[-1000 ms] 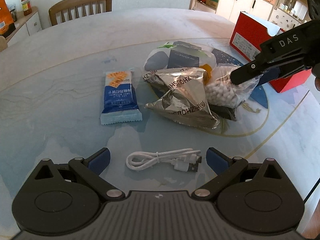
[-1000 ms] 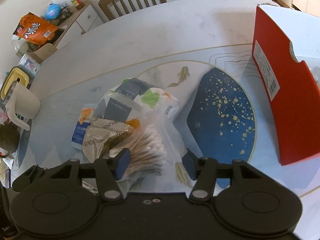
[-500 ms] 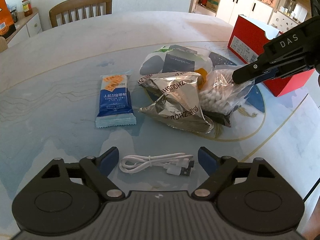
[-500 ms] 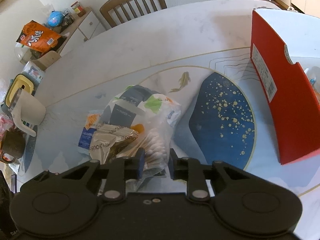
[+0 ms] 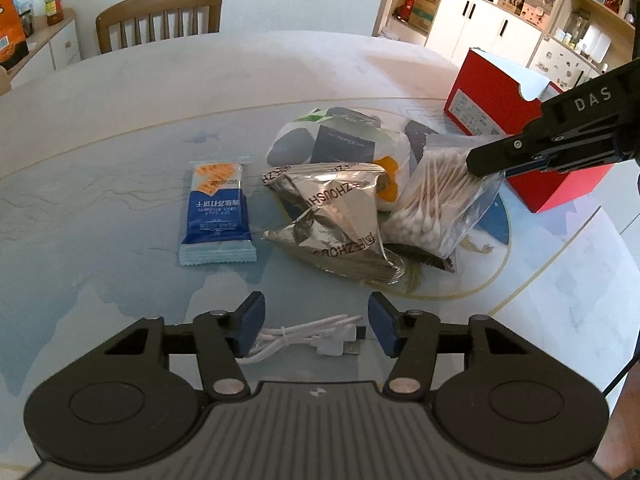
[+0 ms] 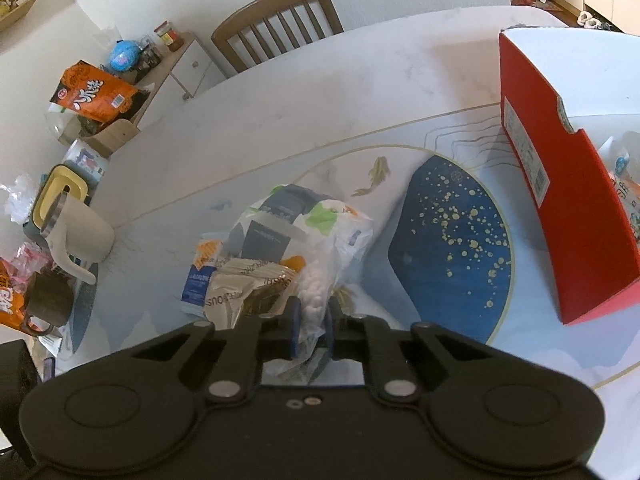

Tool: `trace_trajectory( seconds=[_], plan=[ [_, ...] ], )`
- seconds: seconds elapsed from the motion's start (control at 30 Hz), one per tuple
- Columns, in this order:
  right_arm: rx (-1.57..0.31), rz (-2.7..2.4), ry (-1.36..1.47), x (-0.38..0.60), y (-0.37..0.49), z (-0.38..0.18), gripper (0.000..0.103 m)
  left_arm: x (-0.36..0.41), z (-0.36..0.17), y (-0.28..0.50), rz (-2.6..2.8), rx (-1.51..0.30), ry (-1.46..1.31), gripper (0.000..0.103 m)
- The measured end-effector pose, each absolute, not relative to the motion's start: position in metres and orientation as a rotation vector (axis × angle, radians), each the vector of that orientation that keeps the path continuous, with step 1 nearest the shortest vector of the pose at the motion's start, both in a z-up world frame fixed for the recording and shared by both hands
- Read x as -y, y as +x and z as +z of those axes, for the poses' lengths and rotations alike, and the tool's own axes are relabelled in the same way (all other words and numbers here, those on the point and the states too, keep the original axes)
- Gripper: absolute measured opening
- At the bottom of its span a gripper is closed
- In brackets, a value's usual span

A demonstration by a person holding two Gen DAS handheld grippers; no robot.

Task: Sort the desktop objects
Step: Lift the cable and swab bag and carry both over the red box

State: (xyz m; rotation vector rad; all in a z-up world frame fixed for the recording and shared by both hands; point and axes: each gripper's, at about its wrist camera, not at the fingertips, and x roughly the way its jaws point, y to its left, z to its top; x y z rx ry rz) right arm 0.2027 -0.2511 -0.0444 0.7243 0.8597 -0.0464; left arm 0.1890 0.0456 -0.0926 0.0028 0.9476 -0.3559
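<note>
Far left of my left claw (image 5: 316, 326), well ahead: blue packet (image 5: 218, 210), flat on the table (image 5: 120, 120), clear of everything.

Left claw: jaws half spread and closing. White cable (image 5: 304, 340) lies coiled between the pads, on the table; pads not yet pressing it. Risk: the coil is loose and low, so the pads may catch one loop only and the rest drags, or the plug end slips out to the right.

Ahead and right of the left claw: foil bag (image 5: 340, 220), leaning on the white pack (image 5: 340, 144) behind it.

Right claw (image 6: 311, 330): pinched tight on the top of the swab bag (image 5: 436, 204). The grip looks to be on thin film, not on the swabs. The film could slide through the pads or tear if I lift fast. The swab bag touches the foil bag; lifting may tip that bag over.

Far right of both claws: red box (image 6: 560, 208), open-topped, probably the bin. High wall; a low carry would hit it.
</note>
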Motion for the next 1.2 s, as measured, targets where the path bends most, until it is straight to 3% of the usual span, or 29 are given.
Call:
trace_trajectory(
  seconds=[0.03, 0.37, 0.47, 0.5, 0.53, 0.73, 1.2],
  plan=[
    [-0.855, -0.047, 0.724, 0.252, 0.201, -0.043, 0.01, -0.045, -0.093, 0.189, -0.356, -0.951, 0.006, 0.048],
    [-0.784, -0.046, 0.782, 0.265, 0.181, -0.03, 0.009, -0.053, -0.084, 0.184, -0.428, -0.93, -0.013, 0.043],
    [-0.777, -0.042, 0.789, 0.268, 0.175, -0.028, 0.009, -0.054, -0.079, 0.18, -0.476, -0.908, 0.006, 0.054],
    [-0.776, -0.042, 0.792, 0.268, 0.173, -0.028, 0.009, -0.054, -0.078, 0.179, -0.479, -0.902, 0.023, 0.065],
    [-0.776, -0.041, 0.794, 0.268, 0.171, -0.028, 0.009, -0.054, -0.078, 0.179, -0.478, -0.894, 0.039, 0.07],
    [-0.781, -0.048, 0.805, 0.269, 0.158, -0.03, 0.009, -0.055, -0.085, 0.183, -0.498, -0.917, 0.126, 0.077],
    [-0.771, -0.079, 0.818, 0.269, 0.144, -0.034, 0.009, -0.045, -0.108, 0.177, -0.37, -0.929, 0.145, 0.083]
  ],
)
